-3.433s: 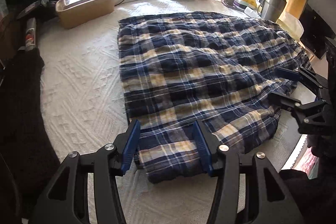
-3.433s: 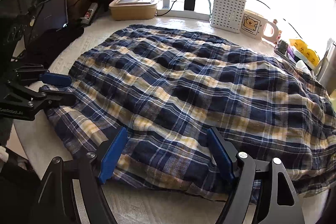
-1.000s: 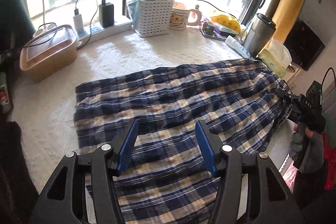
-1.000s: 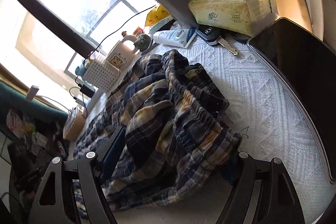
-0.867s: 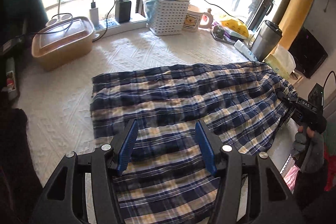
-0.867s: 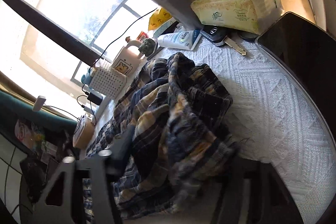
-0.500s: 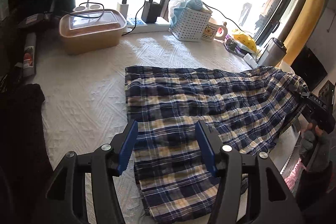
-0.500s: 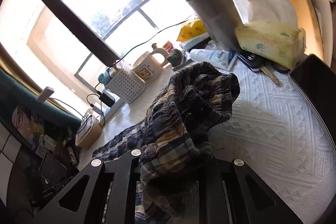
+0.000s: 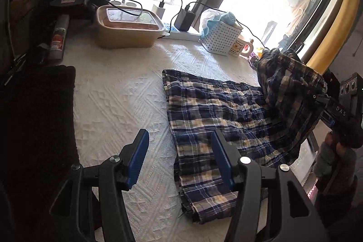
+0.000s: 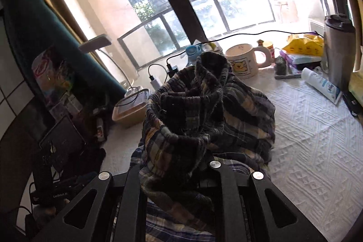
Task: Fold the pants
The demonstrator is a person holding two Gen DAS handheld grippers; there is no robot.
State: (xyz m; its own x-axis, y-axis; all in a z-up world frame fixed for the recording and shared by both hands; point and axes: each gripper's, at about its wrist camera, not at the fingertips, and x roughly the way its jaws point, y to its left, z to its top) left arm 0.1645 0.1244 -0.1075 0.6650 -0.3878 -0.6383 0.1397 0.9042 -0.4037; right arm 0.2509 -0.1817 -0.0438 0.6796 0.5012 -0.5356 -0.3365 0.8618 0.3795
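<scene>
Blue, white and yellow plaid pants (image 9: 215,115) lie on the white textured cloth (image 9: 127,94). Their leg ends rest flat near my left gripper (image 9: 179,158), which is open and empty, held above the cloth with its right finger over the pants' left edge. My right gripper (image 10: 172,176) is shut on the bunched waistband end (image 10: 204,110) and holds it lifted off the table. In the left wrist view that raised bunch (image 9: 288,81) hangs at the right, held by the right gripper (image 9: 322,98).
Along the window stand a tan lidded box (image 9: 129,26), chargers (image 9: 185,19), a white perforated basket (image 9: 222,37), a bear mug (image 10: 242,60) and a steel tumbler (image 10: 338,47). A lotion tube (image 10: 322,85) lies at right. Dark cloth (image 9: 34,119) lies at left.
My right gripper has shut on the waistband and lifted it up and leftwards over the pants. My left gripper has moved left, off the pants, and stays open.
</scene>
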